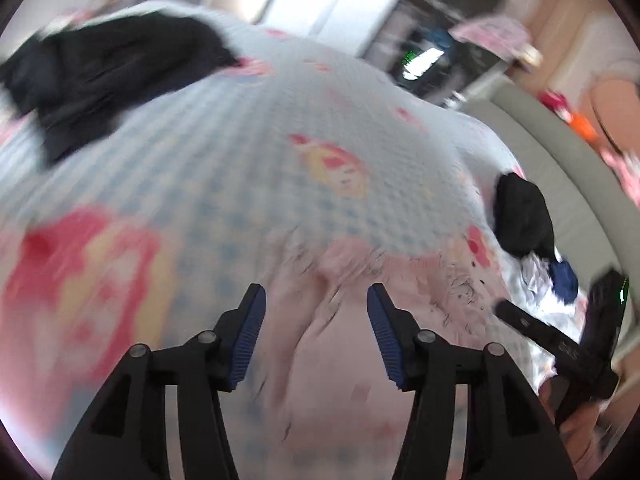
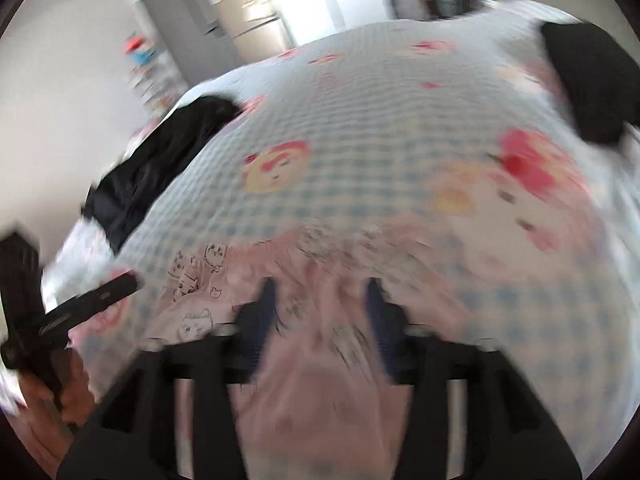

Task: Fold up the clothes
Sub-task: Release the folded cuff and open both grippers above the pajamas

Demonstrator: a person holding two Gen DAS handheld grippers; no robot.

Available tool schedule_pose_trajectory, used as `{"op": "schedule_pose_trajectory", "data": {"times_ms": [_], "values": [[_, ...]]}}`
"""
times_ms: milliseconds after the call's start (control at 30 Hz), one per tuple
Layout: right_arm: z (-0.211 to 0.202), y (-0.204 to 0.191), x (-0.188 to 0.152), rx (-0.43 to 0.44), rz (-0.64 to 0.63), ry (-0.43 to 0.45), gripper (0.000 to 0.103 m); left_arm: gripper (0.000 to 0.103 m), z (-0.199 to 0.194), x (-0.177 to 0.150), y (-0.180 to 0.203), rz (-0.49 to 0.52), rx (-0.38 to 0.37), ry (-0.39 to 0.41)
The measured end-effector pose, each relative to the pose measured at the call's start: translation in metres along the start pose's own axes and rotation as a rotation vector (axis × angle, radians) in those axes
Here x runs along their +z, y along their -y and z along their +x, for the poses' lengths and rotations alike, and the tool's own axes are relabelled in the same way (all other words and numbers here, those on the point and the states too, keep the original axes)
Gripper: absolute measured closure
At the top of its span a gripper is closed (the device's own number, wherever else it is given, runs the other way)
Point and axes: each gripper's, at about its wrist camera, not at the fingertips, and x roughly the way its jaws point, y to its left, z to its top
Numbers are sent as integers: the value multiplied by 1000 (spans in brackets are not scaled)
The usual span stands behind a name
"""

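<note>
Left wrist view: left gripper (image 1: 316, 296) is held open above pink garment (image 1: 360, 360). Right gripper (image 2: 320, 292) is spread open too, blurred, over same garment, black clothes (image 2: 160, 160) far left.

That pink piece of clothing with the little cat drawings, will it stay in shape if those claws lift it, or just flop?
It will probably flop: the pink garment already lies in soft wrinkles on the checked bedspread. It looks thin, so likely light. Lifted by the open left gripper alone, the rest would likely hang and drag; the right gripper helps.
</note>
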Motion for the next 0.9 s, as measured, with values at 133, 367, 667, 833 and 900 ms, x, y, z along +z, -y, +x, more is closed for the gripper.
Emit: {"op": "schedule_pose_trajectory", "data": {"times_ms": [133, 367, 667, 833, 900], "values": [[-17, 12, -42, -54, 27, -51, 48, 48, -18, -39, -15, -24, 42, -25], [-20, 16, -80, -129, 94, -94, 48, 50, 4, -70, -31, -225, -194, -128], [-9, 31, -71, 81, 276, -101, 41, 51, 14, -70, -51, -448, -389, -111], [-1, 28, -75, 64, 273, -127, 46, 51, 20, -74, -63, -563, -486, -110], [0, 31, -81, 69, 303, -113, 46, 51, 27, -75, -60, -560, -463, -121]]}}
